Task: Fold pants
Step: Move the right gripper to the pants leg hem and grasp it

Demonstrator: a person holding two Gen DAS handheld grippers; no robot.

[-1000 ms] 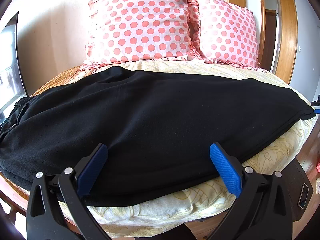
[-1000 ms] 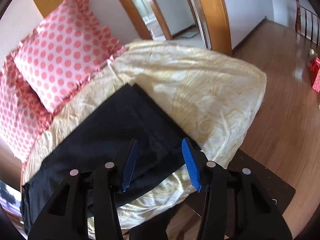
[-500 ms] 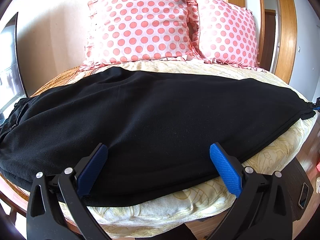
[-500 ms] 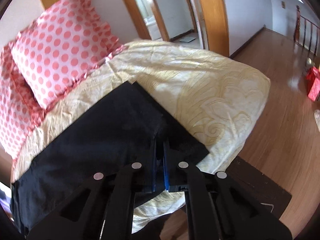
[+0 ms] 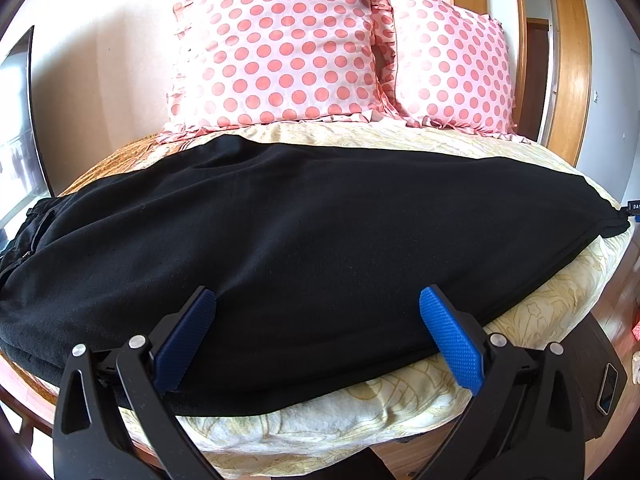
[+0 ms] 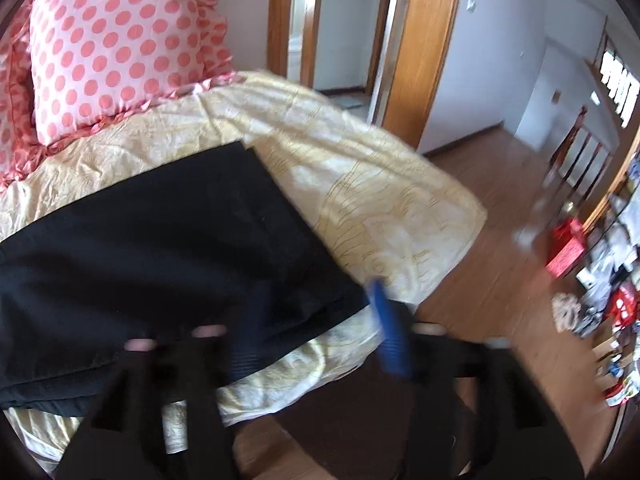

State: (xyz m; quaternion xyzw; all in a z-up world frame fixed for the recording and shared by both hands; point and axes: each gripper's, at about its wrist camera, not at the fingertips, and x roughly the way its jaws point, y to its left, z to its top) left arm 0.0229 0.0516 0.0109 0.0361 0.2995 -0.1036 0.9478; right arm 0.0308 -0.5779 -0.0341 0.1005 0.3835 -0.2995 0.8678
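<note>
Black pants [image 5: 304, 240] lie folded lengthwise on the bed [image 5: 540, 308], not yet folded short; both hand-held grippers, left [image 5: 316, 332] and right [image 6: 316, 320], are spread.

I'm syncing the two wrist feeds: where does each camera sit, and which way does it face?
Left wrist: behind the left gripper, low at the bed's near edge, facing across the black pants toward two polka-dot pillows; both blue-padded fingers show, spread.
Right wrist: behind the right gripper, above the pants' hem end, facing the doorway; its blurred fingers show, apart.
Shared: pants, pillows, yellow bedspread.
</note>
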